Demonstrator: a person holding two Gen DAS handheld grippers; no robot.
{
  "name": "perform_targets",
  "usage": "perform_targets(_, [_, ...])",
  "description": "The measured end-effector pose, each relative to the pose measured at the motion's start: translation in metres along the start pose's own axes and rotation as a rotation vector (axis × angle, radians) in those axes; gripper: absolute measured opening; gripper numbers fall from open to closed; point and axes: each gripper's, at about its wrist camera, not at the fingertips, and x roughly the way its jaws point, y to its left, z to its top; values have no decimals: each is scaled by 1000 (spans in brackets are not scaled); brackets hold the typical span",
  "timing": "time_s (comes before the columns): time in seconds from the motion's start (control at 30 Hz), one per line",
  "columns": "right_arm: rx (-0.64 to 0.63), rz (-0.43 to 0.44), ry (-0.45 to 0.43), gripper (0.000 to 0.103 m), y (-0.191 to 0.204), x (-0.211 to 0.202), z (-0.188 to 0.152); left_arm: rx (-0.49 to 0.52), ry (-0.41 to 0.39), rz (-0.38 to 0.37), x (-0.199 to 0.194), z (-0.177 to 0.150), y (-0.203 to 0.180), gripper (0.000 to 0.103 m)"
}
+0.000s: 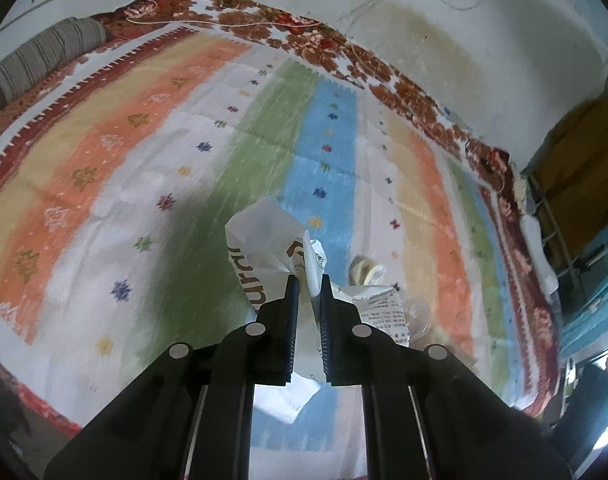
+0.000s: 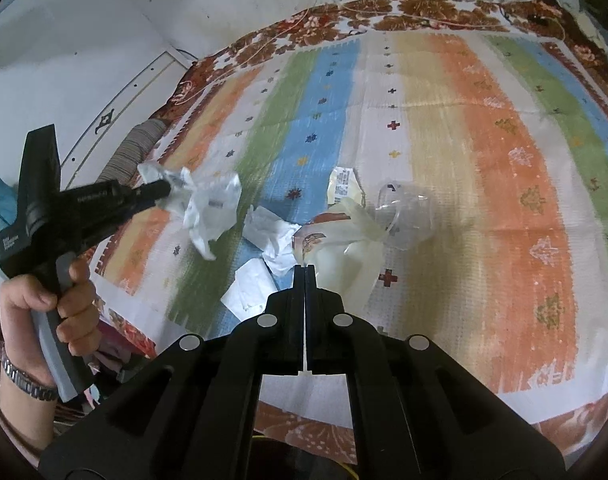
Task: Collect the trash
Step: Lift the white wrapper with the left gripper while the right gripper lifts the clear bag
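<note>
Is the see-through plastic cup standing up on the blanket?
No, the plastic cup lies tipped on its side on the striped blanket, next to the crumpled wrappers.

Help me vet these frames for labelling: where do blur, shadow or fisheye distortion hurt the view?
Left wrist view: a dark shadow falls on the striped mat beside the held white bag; the mat's texture smears with motion; edges bend. Right wrist view: the left gripper and its bag look blurred; the mat's borders bow; corners go black.
</note>
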Motion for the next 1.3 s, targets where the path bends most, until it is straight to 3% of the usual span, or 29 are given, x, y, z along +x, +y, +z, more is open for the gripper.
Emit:
perform_targets(0.23, [-10, -8, -35, 0, 10, -23, -11, 6, -14, 4, -24, -8, 7, 9])
perform_targets(0.33, [11, 35, -68, 0, 13, -40, -16, 10, -10, -16, -33, -13, 6, 9])
perform_targets(0.53, [-26, 19, -125, 0, 27, -64, -26, 115, -13, 11, -52, -31, -11, 9])
perform_targets(0.73, [-102, -27, -153, 0, 42, -78, -39, 170, -48, -19, -83, -50, -24, 9])
perform_targets(0.97, [-136, -6, -206, 0, 57, -103, -60, 265, -89, -21, -115, -79, -44, 9])
perform_targets(1.13, [-165, -24, -235, 0, 69, -117, -81, 356, -143, 58, -130, -98, -55, 9])
perform_targets(1.3, [-181, -17, -236, 0, 75, -127, -101, 402, -188, 81, -143, -116, -62, 9])
